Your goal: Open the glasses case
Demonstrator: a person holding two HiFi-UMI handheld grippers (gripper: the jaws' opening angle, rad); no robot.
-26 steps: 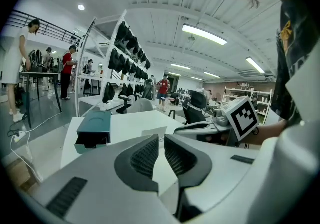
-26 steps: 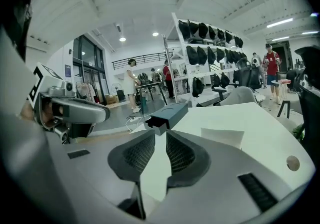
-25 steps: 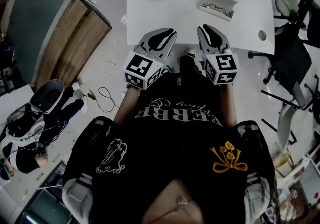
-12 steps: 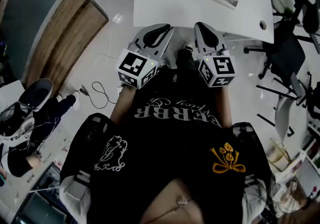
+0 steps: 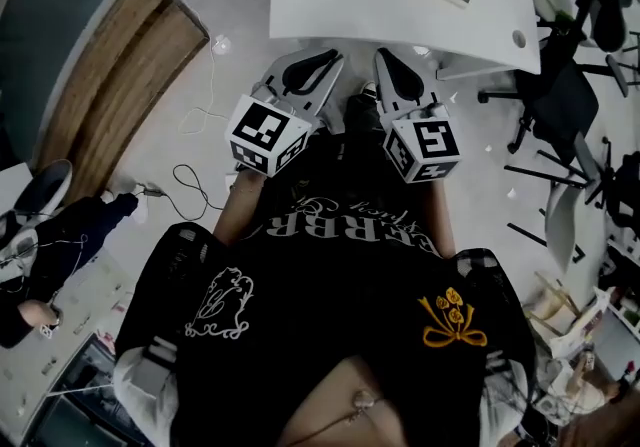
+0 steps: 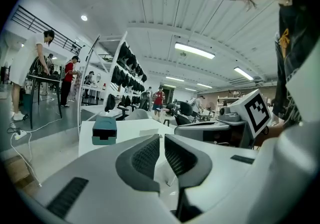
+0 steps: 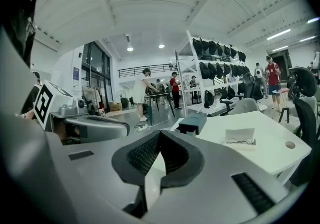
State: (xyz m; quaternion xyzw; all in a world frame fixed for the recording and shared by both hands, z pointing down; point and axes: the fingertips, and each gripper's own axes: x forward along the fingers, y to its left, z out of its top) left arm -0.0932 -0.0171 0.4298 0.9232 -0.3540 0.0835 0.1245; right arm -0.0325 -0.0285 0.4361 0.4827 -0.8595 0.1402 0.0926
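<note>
The left hand-held gripper (image 6: 162, 139) hangs short of the white surface (image 5: 380, 5), its jaws a sliver apart with nothing between them. A teal box (image 6: 104, 130) sits at the far edge. The right hand-held gripper (image 7: 159, 137) has just been closing its jaws, now tip to tip on nothing. The glasses case (image 7: 240, 134) lies far right, well apart from both, seemingly already open with glasses (image 7: 240, 142) showing. Any further opening calls for parted jaws, one steadying the base.
</note>
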